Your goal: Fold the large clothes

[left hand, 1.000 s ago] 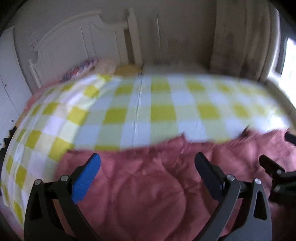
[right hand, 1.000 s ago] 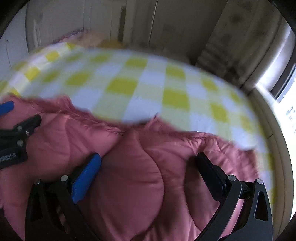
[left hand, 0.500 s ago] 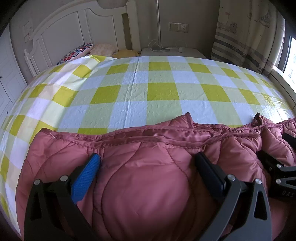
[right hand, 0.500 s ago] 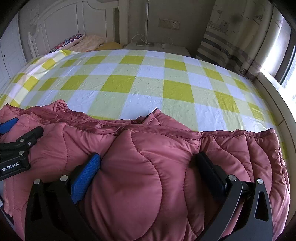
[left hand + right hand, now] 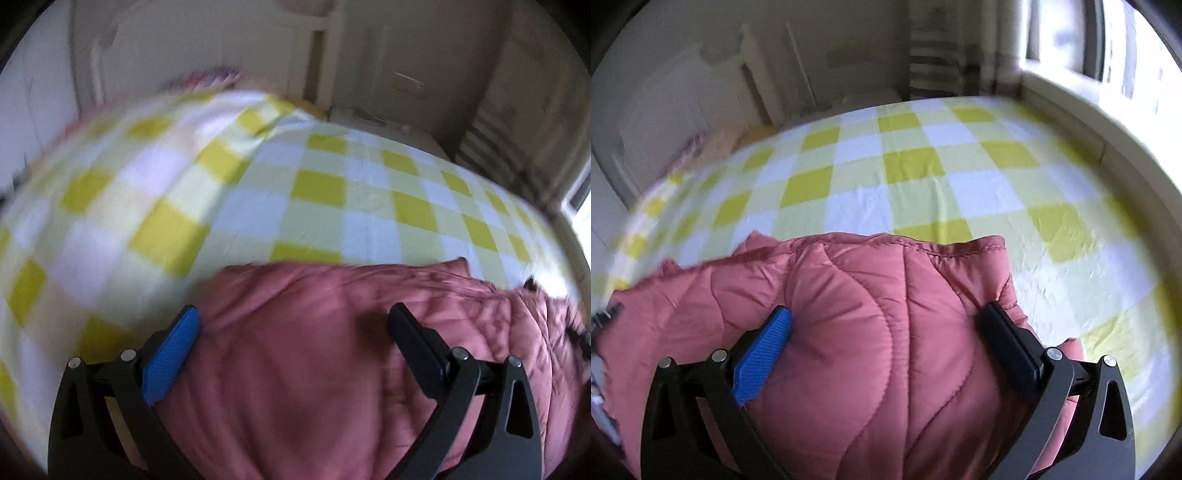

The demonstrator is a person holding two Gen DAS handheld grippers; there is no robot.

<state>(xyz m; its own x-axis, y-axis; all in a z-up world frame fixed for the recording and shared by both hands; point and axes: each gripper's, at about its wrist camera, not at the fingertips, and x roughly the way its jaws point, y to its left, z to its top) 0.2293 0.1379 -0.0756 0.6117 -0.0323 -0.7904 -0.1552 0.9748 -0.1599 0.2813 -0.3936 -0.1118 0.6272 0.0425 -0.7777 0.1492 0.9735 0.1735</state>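
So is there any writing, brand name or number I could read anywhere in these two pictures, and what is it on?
None can be read.
The pink quilted jacket shows only stitching, no label or tag.
The yellow checked bedsheet carries only its pattern.
The left gripper and right gripper show no markings.
The wall plate behind the bed is blurred; it looks blank.

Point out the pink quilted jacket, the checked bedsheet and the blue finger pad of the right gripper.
pink quilted jacket (image 5: 886,332), right wrist view, quilted middle panel.
checked bedsheet (image 5: 912,166), right wrist view, a yellow square.
blue finger pad (image 5: 762,356), right wrist view, textured face.
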